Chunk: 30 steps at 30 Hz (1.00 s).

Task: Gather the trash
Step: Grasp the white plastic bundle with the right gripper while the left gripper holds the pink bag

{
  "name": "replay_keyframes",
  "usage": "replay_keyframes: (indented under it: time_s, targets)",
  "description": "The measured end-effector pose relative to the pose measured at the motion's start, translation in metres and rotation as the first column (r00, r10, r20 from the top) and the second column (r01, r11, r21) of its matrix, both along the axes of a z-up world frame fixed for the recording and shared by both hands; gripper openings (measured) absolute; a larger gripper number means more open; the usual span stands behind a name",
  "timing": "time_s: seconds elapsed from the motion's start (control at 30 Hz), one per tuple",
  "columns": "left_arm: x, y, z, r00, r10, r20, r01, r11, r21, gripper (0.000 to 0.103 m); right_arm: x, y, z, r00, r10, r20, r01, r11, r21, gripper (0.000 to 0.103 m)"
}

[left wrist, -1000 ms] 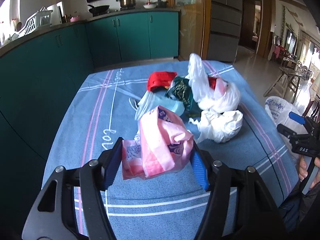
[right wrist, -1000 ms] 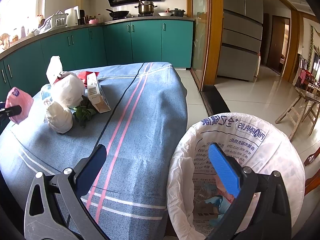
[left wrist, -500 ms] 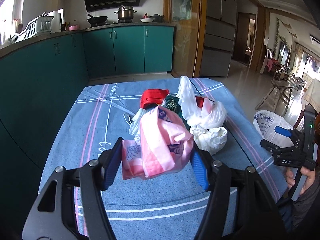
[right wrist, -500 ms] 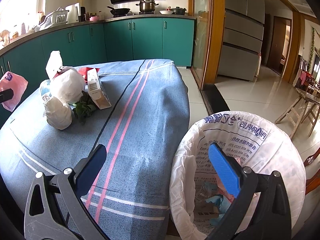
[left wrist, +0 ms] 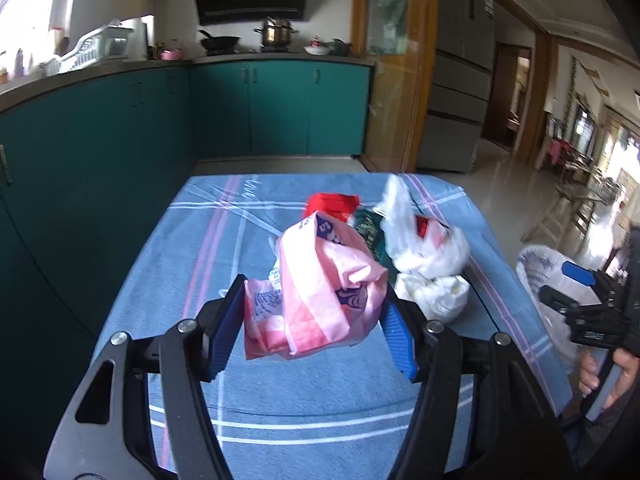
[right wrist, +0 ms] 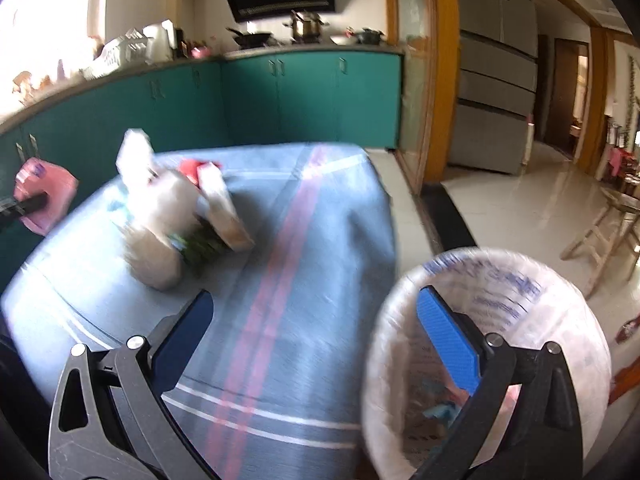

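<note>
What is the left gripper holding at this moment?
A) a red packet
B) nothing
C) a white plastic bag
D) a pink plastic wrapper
D: the left gripper is clamped on the crumpled pink plastic wrapper, lifted clear of the blue tablecloth.

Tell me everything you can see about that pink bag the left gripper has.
The pink plastic bag is crumpled thin film, pale pink with darker pink bands, purple printed marks and a white patch of small print. It is pinched between the left gripper's blue fingers, held above the blue tablecloth; only the fingers touch it.
</note>
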<state>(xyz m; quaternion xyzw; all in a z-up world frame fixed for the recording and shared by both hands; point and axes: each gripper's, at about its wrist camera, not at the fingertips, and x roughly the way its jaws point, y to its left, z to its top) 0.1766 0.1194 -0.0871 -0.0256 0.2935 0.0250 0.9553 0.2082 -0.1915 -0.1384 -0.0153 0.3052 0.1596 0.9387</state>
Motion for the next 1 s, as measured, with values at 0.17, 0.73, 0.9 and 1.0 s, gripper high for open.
replay_keyframes:
  time_s: [0.17,0.73,0.9,1.0]
  targets:
    - [-0.001,0.013,0.001,0.997,0.076,-0.002,-0.076,0.997,0.007,0.064,0.012,0.05,0.018,0.993,0.114,-0.013,-0.114,0.993,0.013,0.1]
    - [0.001,0.029,0.0,0.994,0.106,-0.029,-0.106,0.994,0.002,0.064,0.033,0.168,-0.007,0.967,0.221,-0.127,-0.239,0.96,-0.149,0.059]
    - [0.0,0.021,0.0,0.996,0.088,-0.021,-0.088,0.996,0.007,0.064,0.022,0.154,-0.008,0.958,0.247,-0.148,-0.263,0.96,-0.1,0.039]
    - [-0.002,0.015,0.001,0.998,0.067,-0.011,-0.067,0.998,0.011,0.064,0.011,0.138,0.002,0.952,0.266,-0.149,-0.278,0.958,-0.065,0.039]
